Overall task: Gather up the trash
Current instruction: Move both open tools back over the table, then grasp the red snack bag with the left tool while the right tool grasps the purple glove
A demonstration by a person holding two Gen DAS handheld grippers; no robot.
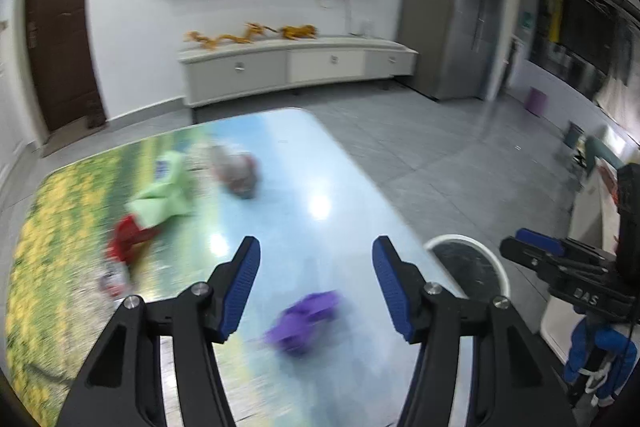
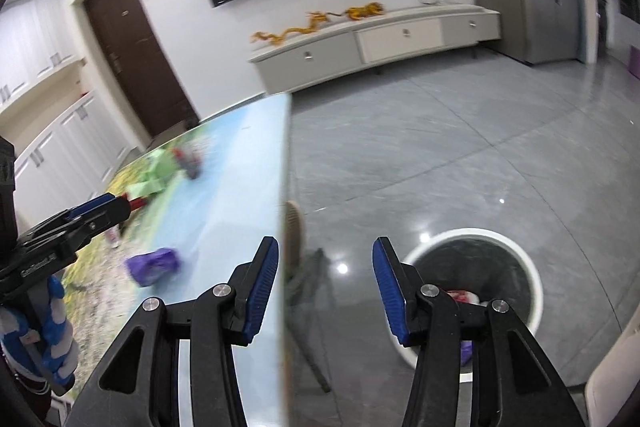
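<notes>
The left gripper (image 1: 316, 287) hangs over the table with its blue-padded fingers (image 1: 244, 287) spread wide and empty, and the crumpled purple wrapper (image 1: 304, 321) lies on the glossy landscape-print tabletop (image 1: 320, 187) just below and between them, its long axis slanting across the gap. The right gripper (image 2: 324, 287), fingers likewise apart and holding nothing, hovers off the table's edge beside the white-rimmed round waste bin (image 2: 532, 275), so the left looks nearer the wrapper; blurred green, red and grey scraps lie farther from the bin

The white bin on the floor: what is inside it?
Inside the bin, something red and white and a purple scrap show. The right tongs cover the rest of the near side.
</notes>
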